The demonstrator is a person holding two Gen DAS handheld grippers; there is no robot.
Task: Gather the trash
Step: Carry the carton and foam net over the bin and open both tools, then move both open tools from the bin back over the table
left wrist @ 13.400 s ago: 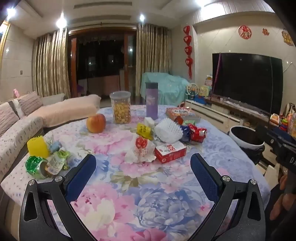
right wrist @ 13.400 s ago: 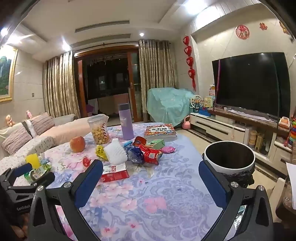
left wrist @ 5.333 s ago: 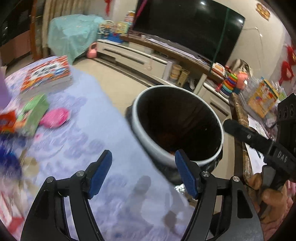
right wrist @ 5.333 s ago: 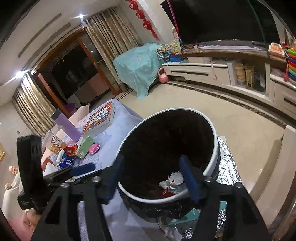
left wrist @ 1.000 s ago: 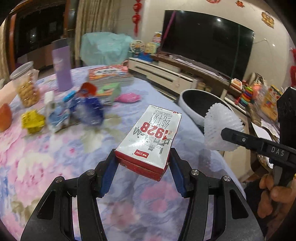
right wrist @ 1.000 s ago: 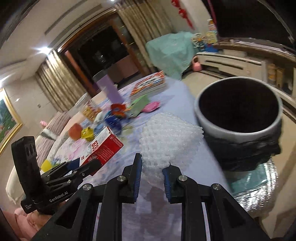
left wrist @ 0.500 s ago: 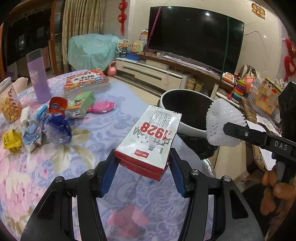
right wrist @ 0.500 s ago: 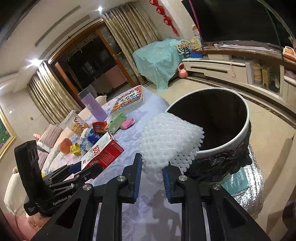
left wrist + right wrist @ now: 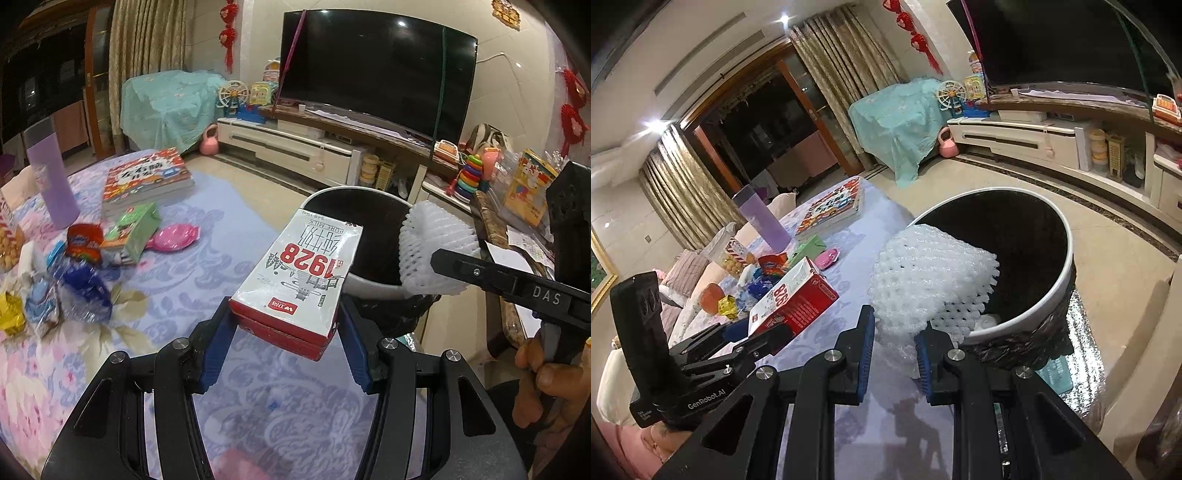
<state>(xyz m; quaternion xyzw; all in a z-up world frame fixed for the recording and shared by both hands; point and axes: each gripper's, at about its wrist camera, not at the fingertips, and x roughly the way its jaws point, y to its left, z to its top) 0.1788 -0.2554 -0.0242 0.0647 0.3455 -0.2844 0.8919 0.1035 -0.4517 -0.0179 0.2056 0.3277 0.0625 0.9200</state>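
The left gripper (image 9: pixel 284 334) is clamped on a red-and-white milk carton (image 9: pixel 299 284), its blue pads pressed against the carton's two long sides; the carton is held off the table (image 9: pixel 221 236), tilted, with its far end pointing toward the trash bin (image 9: pixel 373 229). In the right wrist view the same carton (image 9: pixel 794 295) shows at the left, carried above the floral tablecloth near the table's bin-side edge.

The right gripper (image 9: pixel 895 343) is closed on a white foam fruit net (image 9: pixel 931 277) — the net bulges out past the fingers and its far end overlaps the bin's white rim (image 9: pixel 1060 280). The bin stands on the floor just beside the table's edge, lined with a black bag, and a few pale scraps lie at the bottom of it.

More litter remains on the table: a crumpled blue wrapper (image 9: pixel 86 291), a red snack packet (image 9: pixel 83 242), a yellow wrapper (image 9: pixel 11 314), a green packet (image 9: pixel 136 229) and a pink wrapper (image 9: pixel 173 234), all gathered toward the middle and left. Beyond them stand a purple bottle (image 9: pixel 50 181) and a stack of picture books (image 9: pixel 147 179) near the far edge.
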